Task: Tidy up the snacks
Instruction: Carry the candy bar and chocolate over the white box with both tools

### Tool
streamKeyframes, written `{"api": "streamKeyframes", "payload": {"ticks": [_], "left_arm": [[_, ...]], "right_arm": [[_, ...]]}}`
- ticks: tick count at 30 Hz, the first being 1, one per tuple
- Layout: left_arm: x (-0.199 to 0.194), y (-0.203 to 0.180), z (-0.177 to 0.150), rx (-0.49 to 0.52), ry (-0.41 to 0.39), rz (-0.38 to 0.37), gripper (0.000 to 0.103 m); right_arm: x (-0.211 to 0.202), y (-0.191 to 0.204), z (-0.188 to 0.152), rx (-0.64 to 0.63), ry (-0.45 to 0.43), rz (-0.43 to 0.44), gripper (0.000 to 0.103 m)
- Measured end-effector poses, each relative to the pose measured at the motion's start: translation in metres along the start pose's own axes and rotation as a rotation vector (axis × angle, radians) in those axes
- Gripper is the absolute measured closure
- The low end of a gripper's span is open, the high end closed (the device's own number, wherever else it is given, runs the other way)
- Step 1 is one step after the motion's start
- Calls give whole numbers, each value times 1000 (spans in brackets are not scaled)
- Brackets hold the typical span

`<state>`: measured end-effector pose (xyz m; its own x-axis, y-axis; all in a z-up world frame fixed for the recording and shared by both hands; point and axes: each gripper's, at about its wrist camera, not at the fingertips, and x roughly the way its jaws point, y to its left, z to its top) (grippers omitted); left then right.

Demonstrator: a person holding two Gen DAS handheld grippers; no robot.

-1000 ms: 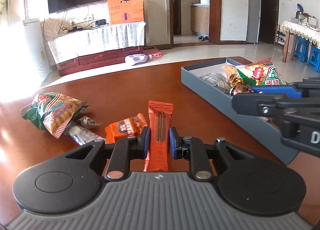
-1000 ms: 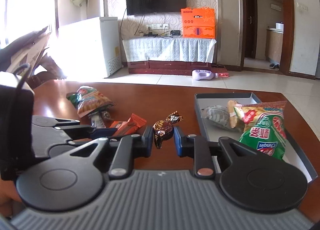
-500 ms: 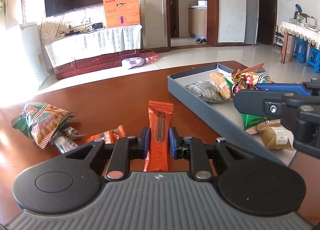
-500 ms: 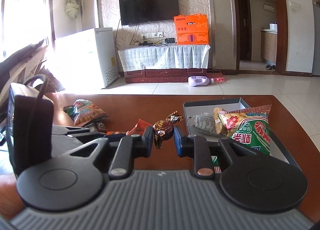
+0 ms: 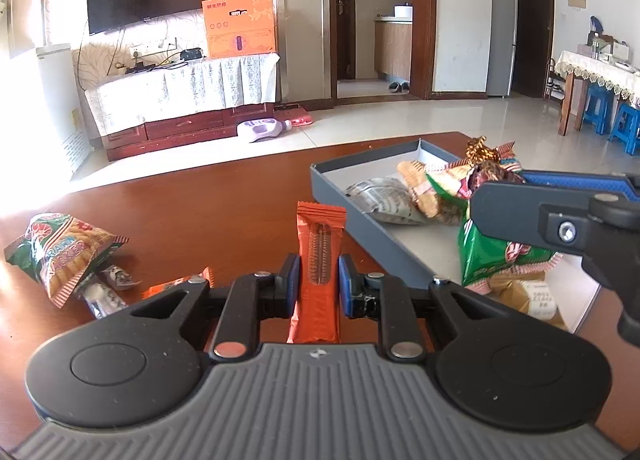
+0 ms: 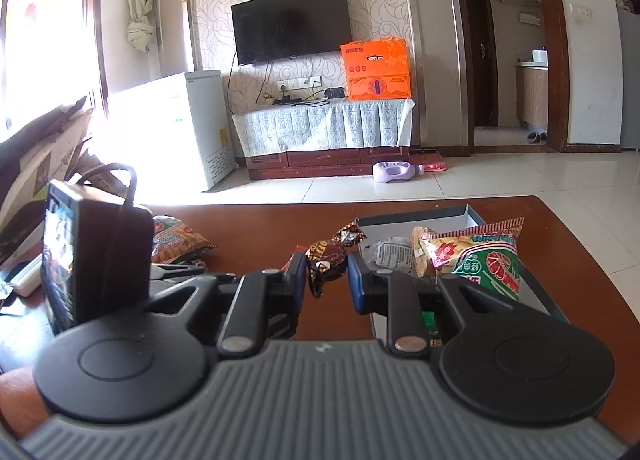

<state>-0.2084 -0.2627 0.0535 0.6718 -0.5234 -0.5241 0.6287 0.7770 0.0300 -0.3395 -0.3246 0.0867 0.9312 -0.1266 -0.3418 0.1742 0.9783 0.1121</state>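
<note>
My left gripper is shut on an orange wafer bar, held upright above the brown table. My right gripper is shut on a brown, gold-wrapped candy; in the left wrist view that candy hangs over the grey tray at the right. The grey tray holds a green and red shrimp-cracker bag, a silver packet and a tan packet. On the table at the left lie a cracker bag, small wrapped sweets and an orange packet.
The round table's far edge runs close behind the tray. The left gripper's black body fills the left of the right wrist view. Beyond are a TV cabinet, a white appliance and tiled floor.
Both grippers have risen a little and shifted toward the tray with their snacks still held. The tray and its bags now sit nearer the middle of both views.
</note>
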Motion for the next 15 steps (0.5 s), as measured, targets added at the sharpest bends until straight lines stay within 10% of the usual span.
{"api": "streamKeyframes", "payload": {"ticks": [15], "left_arm": [[23,-16,20,-15,-33,-43,79]], "right_arm": [[-9,-33,-1,40,-5,-53,78]]}}
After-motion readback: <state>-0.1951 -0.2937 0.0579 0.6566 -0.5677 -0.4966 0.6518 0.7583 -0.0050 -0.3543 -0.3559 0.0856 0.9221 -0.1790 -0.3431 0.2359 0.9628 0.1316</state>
